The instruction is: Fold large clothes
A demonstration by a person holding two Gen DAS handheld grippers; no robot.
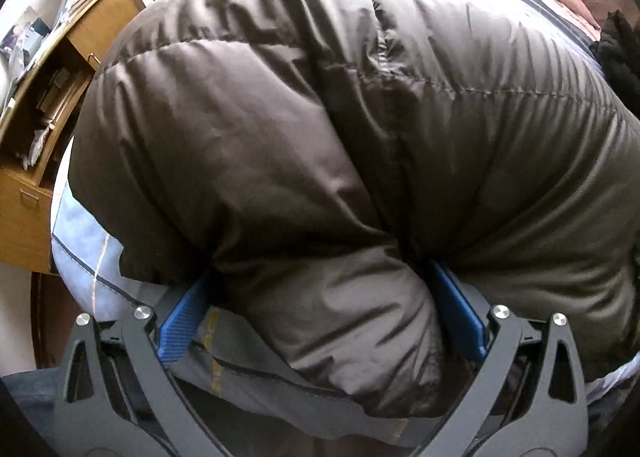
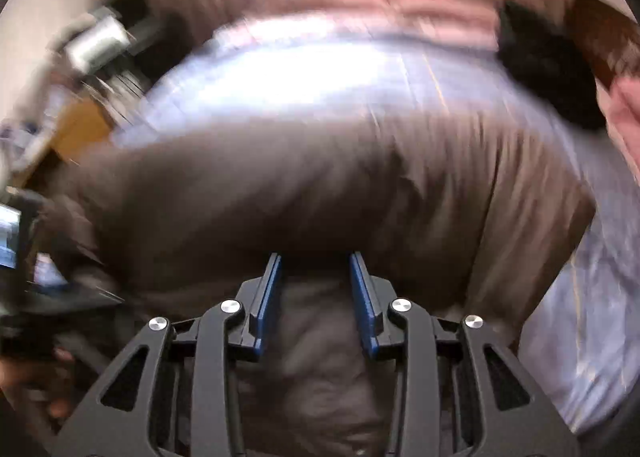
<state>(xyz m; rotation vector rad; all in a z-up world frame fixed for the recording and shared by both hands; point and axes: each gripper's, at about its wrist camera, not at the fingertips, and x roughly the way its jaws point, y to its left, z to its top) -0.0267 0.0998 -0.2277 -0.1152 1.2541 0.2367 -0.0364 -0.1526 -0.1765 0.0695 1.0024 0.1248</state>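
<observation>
We saw the brown jacket [image 1: 320,129] lying crosswise along the bed's [image 1: 84,257] near edge. Left gripper [image 1: 320,293] fingers pinched a puffy fold; right gripper [image 2: 316,277] fingers straddled its hem, grip unclear.

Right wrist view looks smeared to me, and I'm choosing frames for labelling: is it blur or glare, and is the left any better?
Right wrist view: motion blur smears the brown puffer jacket and room, the bedsheet blows out white; the right gripper stays sharp. Left wrist view: crisp quilting seams on the jacket, only fisheye bending at the edges.
</observation>
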